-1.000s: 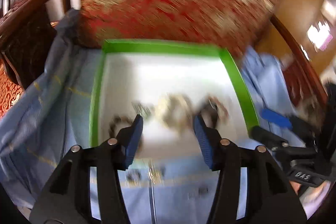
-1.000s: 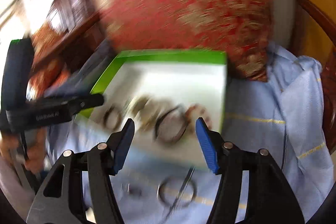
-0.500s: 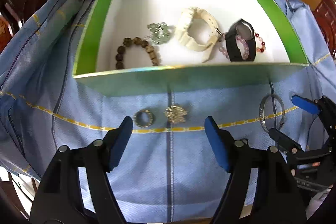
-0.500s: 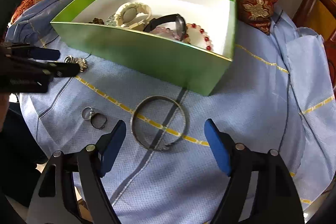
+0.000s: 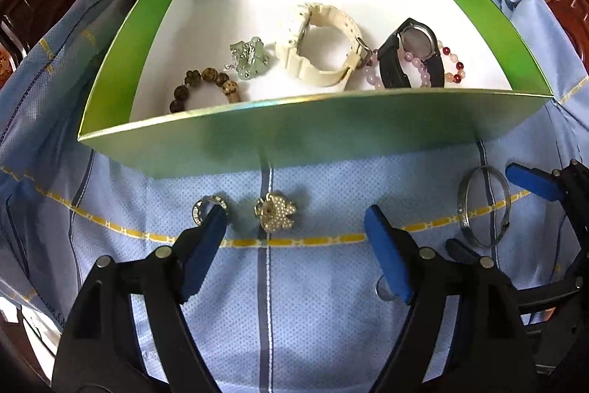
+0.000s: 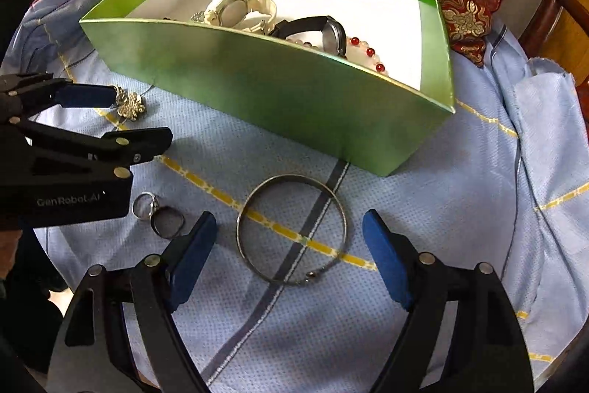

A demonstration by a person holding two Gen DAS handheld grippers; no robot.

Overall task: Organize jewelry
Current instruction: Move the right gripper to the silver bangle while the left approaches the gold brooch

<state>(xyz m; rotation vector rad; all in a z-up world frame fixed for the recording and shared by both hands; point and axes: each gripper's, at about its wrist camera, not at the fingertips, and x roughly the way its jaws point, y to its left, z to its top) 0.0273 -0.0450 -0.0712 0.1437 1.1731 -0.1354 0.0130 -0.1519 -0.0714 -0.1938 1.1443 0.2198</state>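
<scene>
Left claw (image 5: 294, 227) opening, brooch (image 5: 275, 211) between pads, untouched. Right claw (image 6: 289, 236) apart around bangle (image 6: 292, 234), no contact.

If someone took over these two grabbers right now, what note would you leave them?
Left gripper: jaws opening, empty, over the flower brooch.
Right gripper: jaws open, empty, either side of the silver bangle.
Done: two watches, bead bracelets and a pendant lie in the green box.
Left on the blue cloth: brooch, bangle, a ring beside the brooch, two small rings.
</scene>
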